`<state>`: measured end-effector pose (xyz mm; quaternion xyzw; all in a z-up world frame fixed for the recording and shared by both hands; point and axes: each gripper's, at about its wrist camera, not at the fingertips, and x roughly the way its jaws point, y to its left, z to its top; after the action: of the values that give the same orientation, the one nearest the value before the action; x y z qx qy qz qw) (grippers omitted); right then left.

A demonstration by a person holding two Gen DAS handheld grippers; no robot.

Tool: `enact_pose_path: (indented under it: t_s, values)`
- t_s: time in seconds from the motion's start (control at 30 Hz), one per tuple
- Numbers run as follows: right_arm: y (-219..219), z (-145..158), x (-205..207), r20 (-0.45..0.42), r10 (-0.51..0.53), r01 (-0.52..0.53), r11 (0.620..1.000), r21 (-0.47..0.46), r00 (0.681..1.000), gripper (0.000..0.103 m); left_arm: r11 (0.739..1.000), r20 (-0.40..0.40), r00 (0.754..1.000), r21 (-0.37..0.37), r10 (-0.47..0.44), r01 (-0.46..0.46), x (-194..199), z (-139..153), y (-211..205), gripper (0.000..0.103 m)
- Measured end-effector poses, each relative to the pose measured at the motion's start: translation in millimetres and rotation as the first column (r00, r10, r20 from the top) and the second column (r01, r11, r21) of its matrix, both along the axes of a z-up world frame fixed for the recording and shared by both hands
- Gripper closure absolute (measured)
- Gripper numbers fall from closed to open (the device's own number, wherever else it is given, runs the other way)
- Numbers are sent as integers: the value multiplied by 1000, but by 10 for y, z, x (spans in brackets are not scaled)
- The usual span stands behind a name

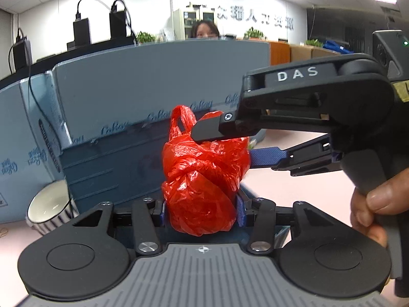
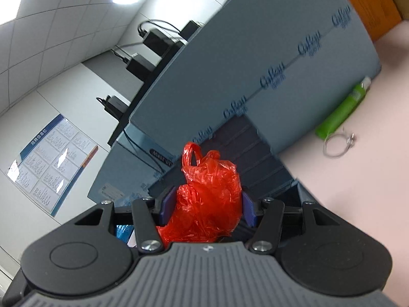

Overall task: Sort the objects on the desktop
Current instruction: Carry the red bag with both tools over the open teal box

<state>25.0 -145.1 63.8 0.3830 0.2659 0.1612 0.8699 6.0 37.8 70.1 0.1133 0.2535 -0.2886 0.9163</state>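
While both grippers meet at the red plastic bag [image 1: 204, 174], each has its jaws closed partway onto it. Left gripper [image 1: 203, 211]: blue pads pressed against the lower bulge of the bag, jaws narrowed to the bag's width, bag wedged between them. Right gripper [image 1: 237, 140] comes in from the right in the left wrist view, upper black finger lying across the bag's top below the handle loop, lower blue finger touching the bag's right side. In the right wrist view the right gripper [image 2: 208, 208] shows both blue pads tight on the crumpled plastic, the handle loop standing up beyond them.

The bag is held up off the pink table [image 1: 294, 186], in front of the dark blue-grey bin [image 1: 110, 168], which stands against the grey-blue partition [image 1: 153, 81]. Striped mug [image 1: 48, 204] lies tipped left of the bin. Green bottle [image 2: 342, 110] lies at the partition's foot, right of the bin; a wire ring [image 2: 337, 145] just beside the bottle.
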Motion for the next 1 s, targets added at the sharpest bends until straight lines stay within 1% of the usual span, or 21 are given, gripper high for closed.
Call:
enact_pose_path:
  t_s: [0.23,0.3,0.33,0.37,0.43,0.47,0.5,0.57,0.7,0.77,0.83,0.9,0.93,1.0]
  values:
    - [164,-108,6,-36,-1,0,1000,-25,999,46,999,-58,997,17,42,-41,122,-176,118,57]
    - [197,-126,-5,-45,-2,0,999,-38,999,46,997,-76,994,28,73,-71,148,-211,135,55]
    - [218,-132,-12,-48,-2,0,999,-47,999,46,995,-85,992,36,95,-92,159,-229,143,52]
    - [234,-136,-22,-50,-4,1,998,-58,999,46,994,-94,989,39,110,-106,178,-246,148,52]
    - [267,-142,-17,-65,-4,-1,996,-86,998,46,995,-111,989,42,97,-92,170,-276,134,52]
    - [271,-141,-16,-75,-5,-2,995,-96,997,46,995,-113,989,56,92,-86,175,-296,122,51]
    - [276,-139,-15,-86,-7,-2,994,-105,996,46,993,-107,990,75,95,-88,175,-313,109,49]
    - [275,-133,-33,-96,-14,2,993,-122,995,46,990,-93,989,93,114,-106,148,-330,93,33]
    - [263,-119,-72,-87,-14,0,988,-152,996,46,986,-96,984,93,149,-140,121,-334,119,27]
    - [261,-118,-65,-89,-11,-4,986,-169,996,45,981,-94,980,101,176,-166,106,-337,144,19]
    - [250,-116,-63,-94,-21,3,983,-184,995,41,977,-93,976,104,198,-188,84,-335,155,17]
    - [229,-121,-79,-99,-37,18,982,-189,994,35,974,-92,973,100,212,-202,79,-310,177,16]
    - [216,-131,-78,-104,-38,18,983,-184,994,34,972,-90,971,100,221,-212,98,-298,199,14]
    - [195,-150,-89,-110,-43,23,984,-175,993,34,967,-85,966,101,243,-234,120,-284,234,14]
